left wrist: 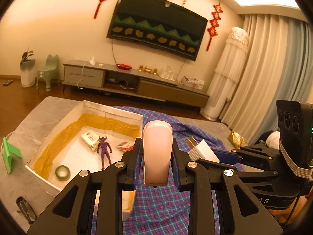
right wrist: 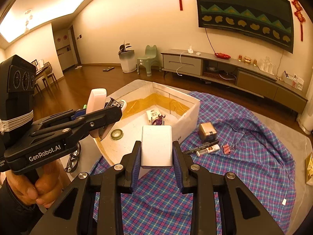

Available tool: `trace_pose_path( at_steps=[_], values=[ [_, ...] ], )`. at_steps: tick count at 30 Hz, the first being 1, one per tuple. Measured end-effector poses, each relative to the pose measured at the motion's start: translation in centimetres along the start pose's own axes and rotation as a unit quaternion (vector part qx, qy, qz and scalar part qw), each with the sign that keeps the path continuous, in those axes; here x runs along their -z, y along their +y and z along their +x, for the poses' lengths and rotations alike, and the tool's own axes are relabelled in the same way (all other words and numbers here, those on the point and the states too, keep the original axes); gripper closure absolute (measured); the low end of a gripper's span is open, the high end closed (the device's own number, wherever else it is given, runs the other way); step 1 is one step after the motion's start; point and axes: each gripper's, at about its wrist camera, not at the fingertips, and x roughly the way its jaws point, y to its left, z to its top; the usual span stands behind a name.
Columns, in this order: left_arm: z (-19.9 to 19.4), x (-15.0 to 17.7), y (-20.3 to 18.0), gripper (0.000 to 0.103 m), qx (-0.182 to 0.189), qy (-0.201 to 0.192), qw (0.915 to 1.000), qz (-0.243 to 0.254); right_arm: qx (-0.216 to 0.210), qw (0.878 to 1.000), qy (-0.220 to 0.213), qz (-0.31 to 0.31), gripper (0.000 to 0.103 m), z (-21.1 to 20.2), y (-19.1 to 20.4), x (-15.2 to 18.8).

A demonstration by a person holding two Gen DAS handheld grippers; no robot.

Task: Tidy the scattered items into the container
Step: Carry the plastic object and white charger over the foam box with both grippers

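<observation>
My left gripper (left wrist: 157,154) is shut on a pink-white stapler (left wrist: 157,152), held above the plaid cloth beside the white container (left wrist: 125,113). It also shows in the right wrist view (right wrist: 96,101). My right gripper (right wrist: 156,152) is shut on a white charger plug (right wrist: 156,145), its prongs pointing at the container (right wrist: 187,117). Inside the container lie a purple figure (left wrist: 104,149), a tape roll (left wrist: 62,173), a white packet (left wrist: 90,139) and a red-white pack (left wrist: 125,145).
On the plaid cloth (right wrist: 244,156) lie a gold cube (right wrist: 207,131), a black marker (right wrist: 201,146), a white tube (right wrist: 208,149) and a pink item (right wrist: 226,149). Glasses (left wrist: 26,208) and a green stand (left wrist: 9,154) sit left of the container. A gold wrapper (left wrist: 235,139) lies far right.
</observation>
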Motion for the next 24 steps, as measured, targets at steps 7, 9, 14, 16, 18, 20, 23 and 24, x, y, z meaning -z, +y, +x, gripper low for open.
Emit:
trace_pose_path(
  at_steps=[7, 9, 14, 16, 18, 20, 23, 24],
  values=[
    [0.1, -0.6, 2.6, 0.075, -0.007, 0.001, 0.9994, -0.033, -0.005, 1.000, 0.003, -0.021, 0.071, 1.1, 1.9, -1.3],
    [0.2, -0.6, 3.3, 0.075, -0.008, 0.003, 0.9991, -0.042, -0.006, 1.000, 0.005, -0.026, 0.071, 1.6, 2.4, -1.7],
    [0.5, -0.8, 4.9, 0.075, -0.011, 0.007, 0.9978, -0.065, -0.009, 0.999, 0.010, -0.039, 0.071, 3.0, 3.5, -2.4],
    [0.7, -0.9, 5.6, 0.075, -0.013, 0.009, 0.9973, -0.072, -0.010, 0.999, 0.013, -0.042, 0.071, 3.6, 3.9, -2.6],
    [1.0, -0.9, 6.6, 0.075, -0.015, 0.015, 0.9961, -0.085, -0.013, 0.999, 0.017, -0.045, 0.071, 4.3, 4.2, -2.7],
    [1.3, -0.9, 7.4, 0.075, -0.011, 0.020, 0.9946, -0.101, -0.014, 0.998, 0.022, -0.049, 0.071, 5.0, 4.5, -2.8],
    [1.7, -1.0, 8.6, 0.075, -0.016, 0.025, 0.9927, -0.117, -0.019, 0.998, 0.031, -0.052, 0.071, 6.2, 4.9, -2.9],
    [1.9, -0.9, 8.9, 0.075, -0.017, 0.028, 0.9920, -0.122, -0.021, 0.998, 0.034, -0.053, 0.071, 6.6, 5.0, -3.0]
  ],
)
